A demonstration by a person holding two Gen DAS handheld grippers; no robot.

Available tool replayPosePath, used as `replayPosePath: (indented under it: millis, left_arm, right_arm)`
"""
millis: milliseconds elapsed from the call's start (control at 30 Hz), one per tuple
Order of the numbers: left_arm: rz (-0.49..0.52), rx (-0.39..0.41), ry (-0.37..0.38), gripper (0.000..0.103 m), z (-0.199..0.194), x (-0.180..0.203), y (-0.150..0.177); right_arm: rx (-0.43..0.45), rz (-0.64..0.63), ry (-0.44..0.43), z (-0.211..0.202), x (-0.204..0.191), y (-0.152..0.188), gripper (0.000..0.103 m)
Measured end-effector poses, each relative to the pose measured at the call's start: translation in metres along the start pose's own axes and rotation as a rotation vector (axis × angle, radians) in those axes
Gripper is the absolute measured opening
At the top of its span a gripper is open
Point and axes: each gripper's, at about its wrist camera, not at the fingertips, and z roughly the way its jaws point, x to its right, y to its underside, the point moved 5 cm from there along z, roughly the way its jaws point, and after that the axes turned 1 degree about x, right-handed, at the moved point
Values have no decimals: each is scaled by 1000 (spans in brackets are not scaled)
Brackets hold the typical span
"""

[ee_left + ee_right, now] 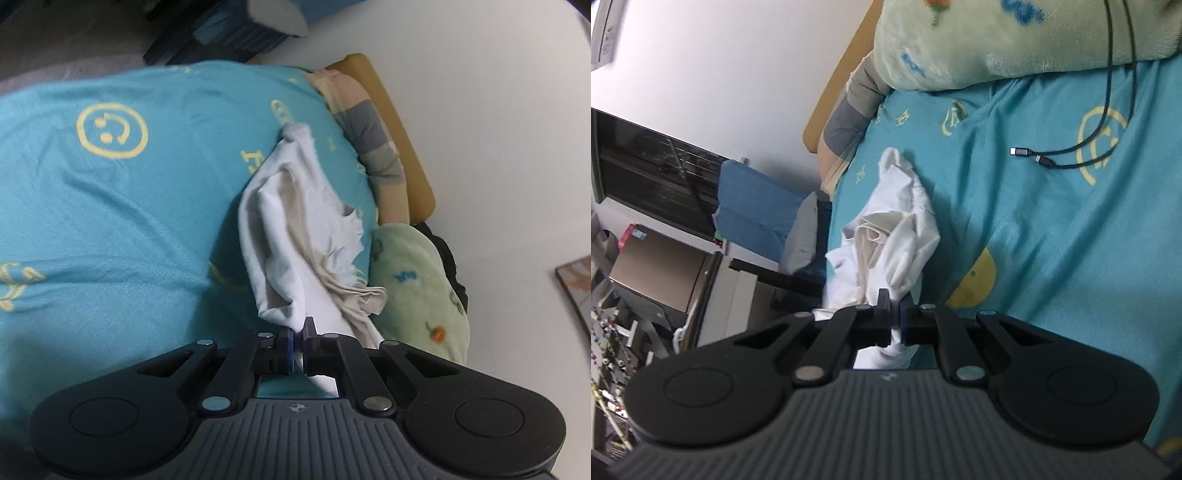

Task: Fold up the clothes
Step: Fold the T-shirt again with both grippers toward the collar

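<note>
A white garment [291, 229] hangs bunched and creased above the teal bed cover [122, 206]. My left gripper [299, 332] is shut on one edge of it; cloth shows between the jaws and below them. In the right wrist view the same white garment [897, 236] trails away from my right gripper [894, 306], which is shut on another part of it. Its far tip [892, 157] reaches toward the bed cover [1052, 240]. Whether the tip touches the bed I cannot tell.
A green fleece blanket [417, 280] and a striped pillow [369, 129] lie along the yellow headboard [399, 122] by the white wall. Two black cables [1067, 157] lie on the cover. Beside the bed stand a blue-cushioned chair [753, 206] and a cardboard box [657, 269].
</note>
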Motion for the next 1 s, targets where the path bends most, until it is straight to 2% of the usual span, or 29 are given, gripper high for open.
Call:
replayPosePath:
  millis: [200,333,500,600,733,1000]
  left_arm:
    - [28,22,42,4,-68,23,23]
    - [66,4,32,4,-106,32,50]
    - [105,-14,22,4,-143,35,80]
    - [97,-25,13,4,-140,37,79]
    - [85,-15,-6,4,-116,48,56]
    - [169,43,-108,4,-35,90,-19]
  right_arm:
    - [3,-105,-12,-60,-33,13,7]
    - [18,-171,-25,-110,-51,27,7]
    - [32,-198,-31,-156,-51,50,7]
    - [35,-181,-26,-164,-44,55,7]
    - [40,-180,-3,-150,-46,41,7]
    - [50,-170,40,-69,-68,-21,7]
